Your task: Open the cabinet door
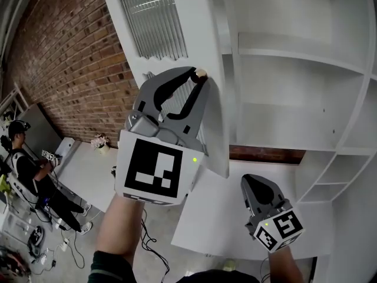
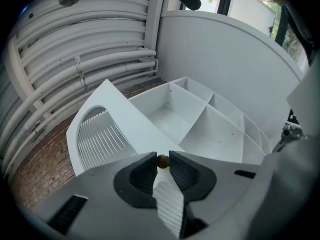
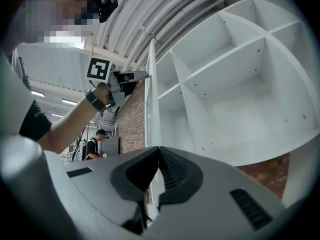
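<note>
The white cabinet door (image 1: pixel 194 46), with a ribbed glass panel (image 1: pixel 152 16), stands swung open from the white cabinet (image 1: pixel 294 87). My left gripper (image 1: pixel 198 73) is shut on the door's small brown knob (image 2: pixel 163 160), which sits pinched between the two dark pads. In the right gripper view the door (image 3: pixel 151 104) shows edge-on, with the left gripper (image 3: pixel 145 75) at its edge. My right gripper (image 1: pixel 252 180) hangs lower at the right, shut with nothing in it, apart from the door.
The cabinet's open shelves (image 3: pixel 235 84) are bare. A brick wall (image 1: pixel 65 58) runs behind on the left. A white table (image 1: pixel 88 167) stands below, and a person (image 1: pixel 26 164) sits at the far left among cables on the floor.
</note>
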The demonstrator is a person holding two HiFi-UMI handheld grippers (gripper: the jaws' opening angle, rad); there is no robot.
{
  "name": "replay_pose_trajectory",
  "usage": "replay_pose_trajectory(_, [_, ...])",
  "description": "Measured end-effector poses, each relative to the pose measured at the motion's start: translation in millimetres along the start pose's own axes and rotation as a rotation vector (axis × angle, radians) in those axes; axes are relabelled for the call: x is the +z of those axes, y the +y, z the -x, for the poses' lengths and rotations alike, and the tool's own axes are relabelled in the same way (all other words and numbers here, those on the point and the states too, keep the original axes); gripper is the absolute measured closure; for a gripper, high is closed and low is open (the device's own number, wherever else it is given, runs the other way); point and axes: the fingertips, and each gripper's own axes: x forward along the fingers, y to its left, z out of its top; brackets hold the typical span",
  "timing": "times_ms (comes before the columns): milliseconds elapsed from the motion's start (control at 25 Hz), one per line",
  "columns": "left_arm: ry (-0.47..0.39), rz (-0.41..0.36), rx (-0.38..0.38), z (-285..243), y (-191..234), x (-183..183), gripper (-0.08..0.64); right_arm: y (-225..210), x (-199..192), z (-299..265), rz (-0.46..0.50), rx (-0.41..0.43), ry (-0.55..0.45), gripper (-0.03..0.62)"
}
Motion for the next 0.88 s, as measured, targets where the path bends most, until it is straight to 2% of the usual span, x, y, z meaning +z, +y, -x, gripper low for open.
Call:
replay_pose_trajectory(440, [-0.086,0.04,-0.053,55,12,3,0.48,46,1,8,0.033,-0.051,0.001,0.589])
replay_pose_trajectory(880, [-0.101,0.046,-0.056,111,35,-9,0.474,93,2,5,0.061,-0.054,0.003,0.589])
